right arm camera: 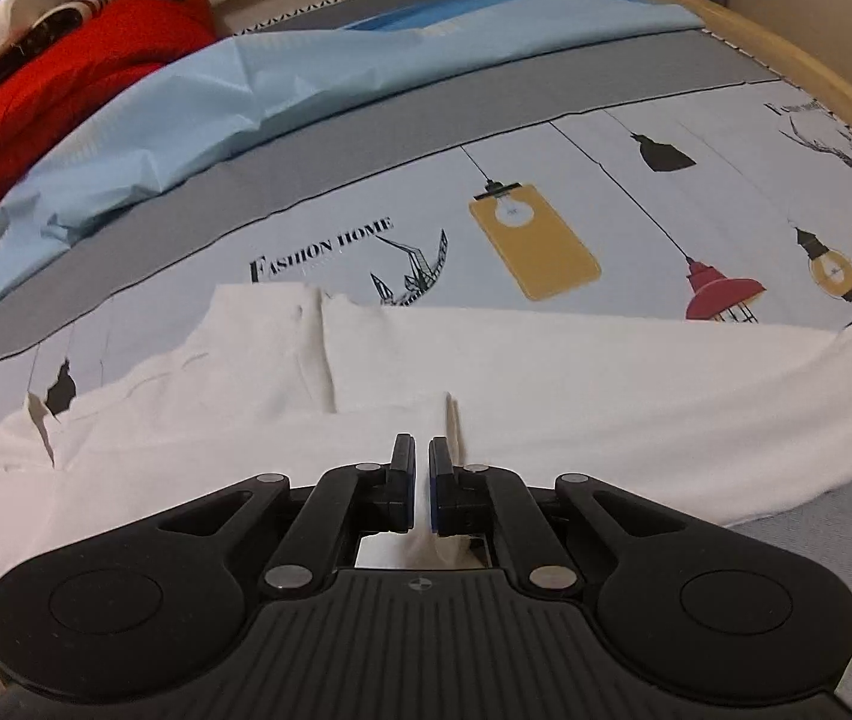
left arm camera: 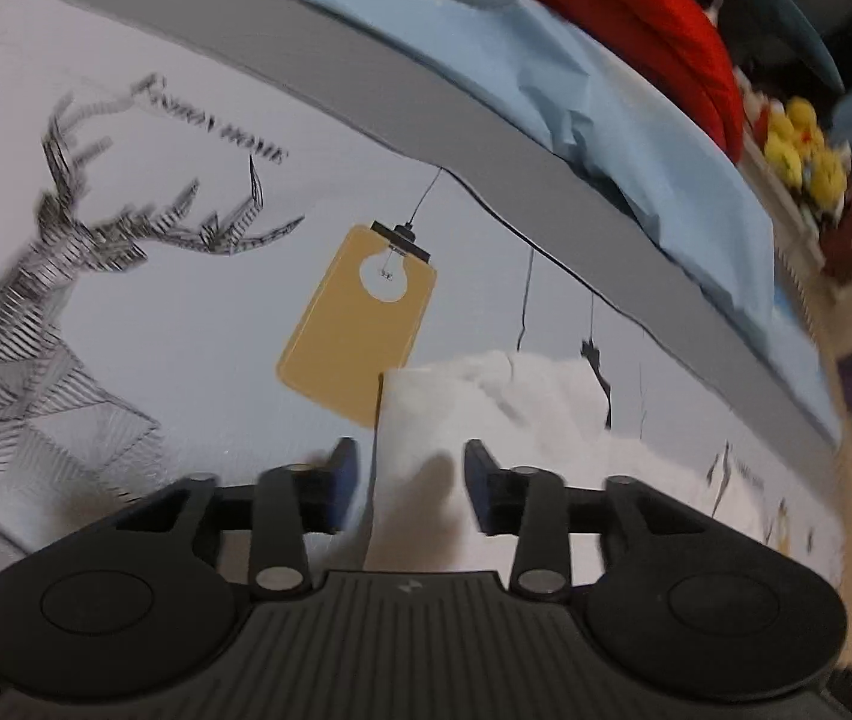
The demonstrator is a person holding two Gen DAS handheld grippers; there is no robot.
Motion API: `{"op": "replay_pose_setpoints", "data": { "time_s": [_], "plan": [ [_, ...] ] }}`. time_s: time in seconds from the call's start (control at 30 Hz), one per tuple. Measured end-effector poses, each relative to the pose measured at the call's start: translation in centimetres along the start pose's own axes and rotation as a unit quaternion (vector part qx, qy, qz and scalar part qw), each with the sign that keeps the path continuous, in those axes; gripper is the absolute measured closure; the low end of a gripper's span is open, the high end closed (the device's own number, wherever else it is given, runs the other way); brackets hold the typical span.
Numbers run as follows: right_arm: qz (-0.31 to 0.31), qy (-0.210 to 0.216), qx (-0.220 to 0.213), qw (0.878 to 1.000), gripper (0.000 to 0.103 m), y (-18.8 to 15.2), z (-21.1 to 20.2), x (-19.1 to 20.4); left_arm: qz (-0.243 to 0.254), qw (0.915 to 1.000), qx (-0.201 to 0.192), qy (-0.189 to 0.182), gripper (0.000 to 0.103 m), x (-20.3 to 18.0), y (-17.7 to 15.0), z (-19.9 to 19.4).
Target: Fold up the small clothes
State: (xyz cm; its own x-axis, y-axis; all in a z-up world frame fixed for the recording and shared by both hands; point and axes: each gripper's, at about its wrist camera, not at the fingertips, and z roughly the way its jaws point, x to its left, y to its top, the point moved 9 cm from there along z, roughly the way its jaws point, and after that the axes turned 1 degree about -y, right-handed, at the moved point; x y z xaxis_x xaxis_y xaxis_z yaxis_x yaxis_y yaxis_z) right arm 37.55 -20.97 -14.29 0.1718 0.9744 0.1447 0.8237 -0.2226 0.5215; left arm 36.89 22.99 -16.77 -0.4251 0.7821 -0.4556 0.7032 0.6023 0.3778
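A white garment (right arm camera: 606, 384) lies spread on a printed bed sheet (right arm camera: 330, 246), one part folded over to an edge just ahead of my right gripper (right arm camera: 423, 462). Its jaws stand almost together, with a thin fold of the white cloth pinched between them. In the left wrist view, which is blurred, a straight-edged corner of the white garment (left arm camera: 420, 420) lies between the fingers of my left gripper (left arm camera: 411, 468). That gripper is open and its blue pads stand clear of the cloth on both sides.
A crumpled light blue cloth (right arm camera: 246, 96) lies across the grey band of the sheet behind the garment. A red garment (right arm camera: 66, 90) is piled beyond it at the left. Yellow plush toys (left arm camera: 804, 144) sit past the bed. A wooden bed frame (right arm camera: 786, 48) curves along the right.
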Motion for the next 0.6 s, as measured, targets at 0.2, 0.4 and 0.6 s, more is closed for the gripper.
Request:
{"op": "replay_pose_setpoints", "data": {
  "time_s": [0.2,0.4,0.6],
  "plan": [
    [0.004,0.015,-0.002,1.000,0.098,0.3,0.3,0.2,0.011,0.9992,-0.002,-0.038,0.098,-0.8,-0.1,2.8],
    [0.000,0.025,0.006,1.000,0.098,0.3,1.0,0.9,0.087,0.9908,-0.078,0.069,0.098,0.1,1.4,0.4],
    [-0.020,0.030,0.032,0.999,0.098,-0.8,2.1,1.9,0.117,0.9885,-0.084,0.047,0.098,-2.1,1.1,-2.1]
  ]
}}
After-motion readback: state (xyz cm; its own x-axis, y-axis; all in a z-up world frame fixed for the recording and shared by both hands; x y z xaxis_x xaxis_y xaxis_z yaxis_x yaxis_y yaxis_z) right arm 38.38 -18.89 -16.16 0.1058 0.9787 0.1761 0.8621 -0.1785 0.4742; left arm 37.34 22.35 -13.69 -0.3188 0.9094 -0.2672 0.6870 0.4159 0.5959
